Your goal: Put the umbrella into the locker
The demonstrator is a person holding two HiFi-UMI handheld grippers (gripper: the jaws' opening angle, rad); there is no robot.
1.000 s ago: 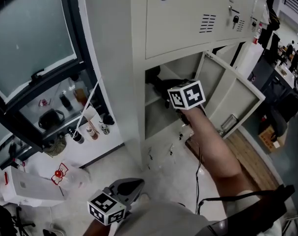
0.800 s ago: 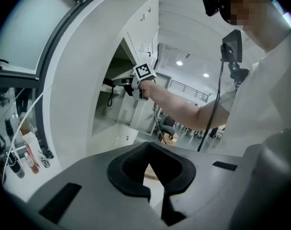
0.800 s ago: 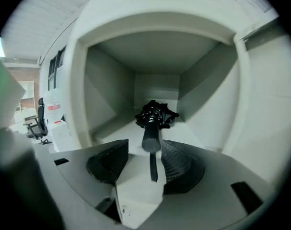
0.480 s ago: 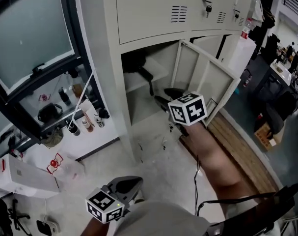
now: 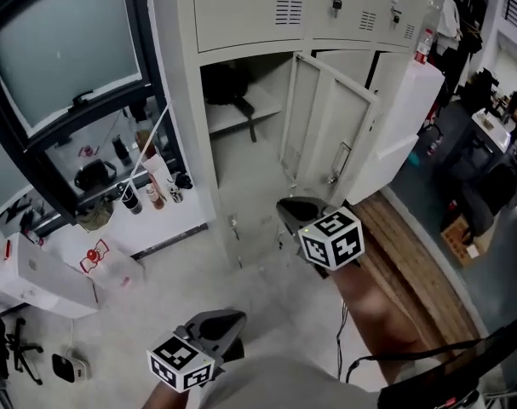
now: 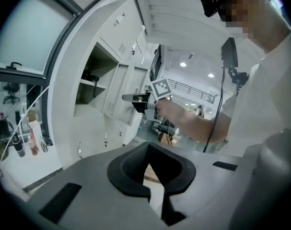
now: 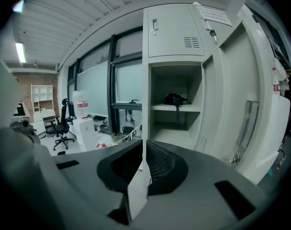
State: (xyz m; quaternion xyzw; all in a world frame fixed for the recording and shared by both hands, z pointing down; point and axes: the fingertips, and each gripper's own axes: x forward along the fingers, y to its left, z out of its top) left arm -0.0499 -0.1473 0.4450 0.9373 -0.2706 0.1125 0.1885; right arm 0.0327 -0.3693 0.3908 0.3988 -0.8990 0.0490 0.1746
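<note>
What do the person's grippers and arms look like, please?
The left gripper and right gripper have broad grey bodies with black ribbed pads. Each carries a white cube with black square markers. A thin black cable trails by the right forearm; the top is white. The right jaws have just been closing on nothing.
</note>
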